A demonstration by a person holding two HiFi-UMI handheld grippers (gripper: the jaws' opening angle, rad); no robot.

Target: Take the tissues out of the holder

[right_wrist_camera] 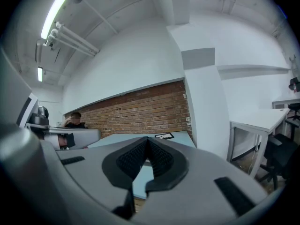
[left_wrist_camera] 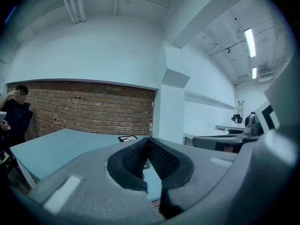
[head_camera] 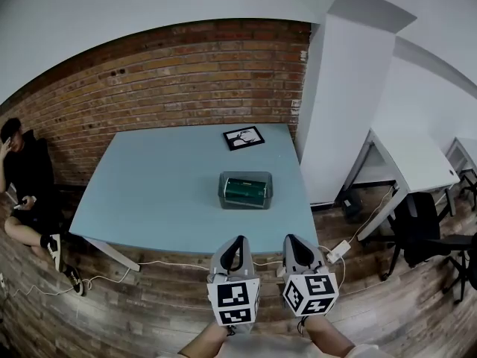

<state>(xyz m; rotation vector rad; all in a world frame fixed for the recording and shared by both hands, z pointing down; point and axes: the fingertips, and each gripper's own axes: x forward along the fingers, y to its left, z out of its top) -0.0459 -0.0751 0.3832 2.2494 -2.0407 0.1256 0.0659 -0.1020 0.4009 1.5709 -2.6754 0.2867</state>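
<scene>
A clear holder (head_camera: 245,190) with a green tissue pack inside stands near the front right of the light blue table (head_camera: 156,192). Both grippers hang side by side in front of the table's near edge, short of the holder. My left gripper (head_camera: 238,245) is shut with nothing in it, its tips meeting in the left gripper view (left_wrist_camera: 148,140). My right gripper (head_camera: 293,241) is shut and empty too, tips together in the right gripper view (right_wrist_camera: 148,139). The holder is mostly hidden behind the jaws in both gripper views.
A black-framed picture (head_camera: 244,138) lies at the table's far right corner. A person (head_camera: 28,192) sits by the brick wall at the left. A white column (head_camera: 343,103), a white desk (head_camera: 410,162) and black chairs (head_camera: 428,233) stand to the right. Cables (head_camera: 171,263) run over the wooden floor.
</scene>
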